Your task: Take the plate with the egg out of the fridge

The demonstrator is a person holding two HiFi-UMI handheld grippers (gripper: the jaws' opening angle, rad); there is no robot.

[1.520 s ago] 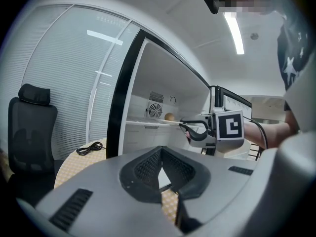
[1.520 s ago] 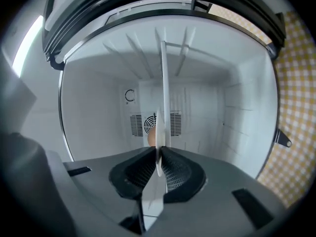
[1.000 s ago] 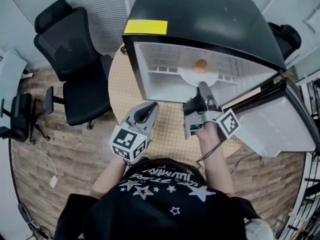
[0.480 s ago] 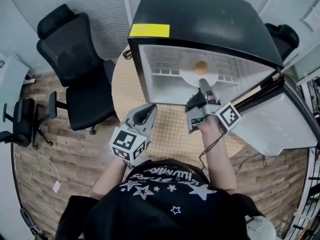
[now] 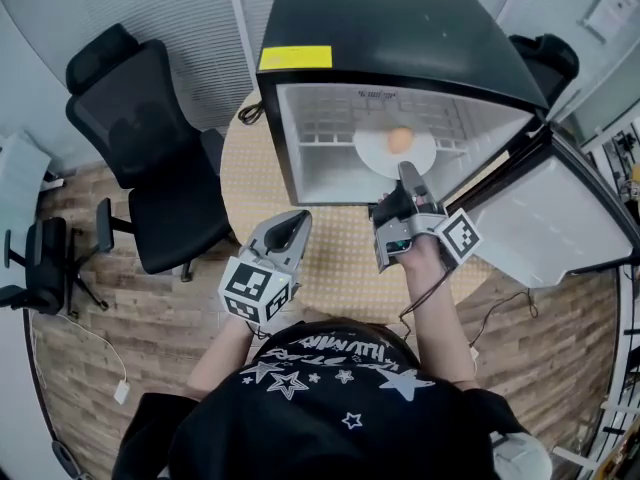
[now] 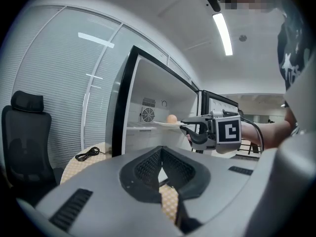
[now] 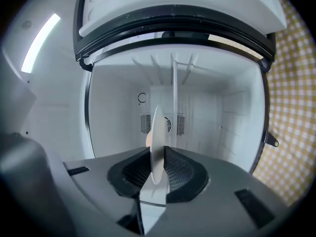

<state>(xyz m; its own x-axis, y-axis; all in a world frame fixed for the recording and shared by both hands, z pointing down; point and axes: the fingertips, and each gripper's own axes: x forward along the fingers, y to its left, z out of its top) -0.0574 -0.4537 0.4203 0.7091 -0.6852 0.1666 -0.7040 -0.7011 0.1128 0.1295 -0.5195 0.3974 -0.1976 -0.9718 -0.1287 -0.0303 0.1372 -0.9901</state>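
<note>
And the right gripper point(image 5: 405, 175) has gone in. A second ago it hung short of the fridge point(image 5: 400, 38) mouth; now its tips are at the near rim of the plate point(image 5: 372, 154). The jaws are closing, with the rim edge-on between the pads and both pads against it. The plate sits at the front edge of the fridge shelf point(image 5: 320, 130), the egg point(image 5: 399, 140) on its middle. The left gripper point(image 5: 296, 218) hangs low over the table point(image 5: 340, 253) near the fridge's front edge, jaws pressed together and nothing between them.
</note>
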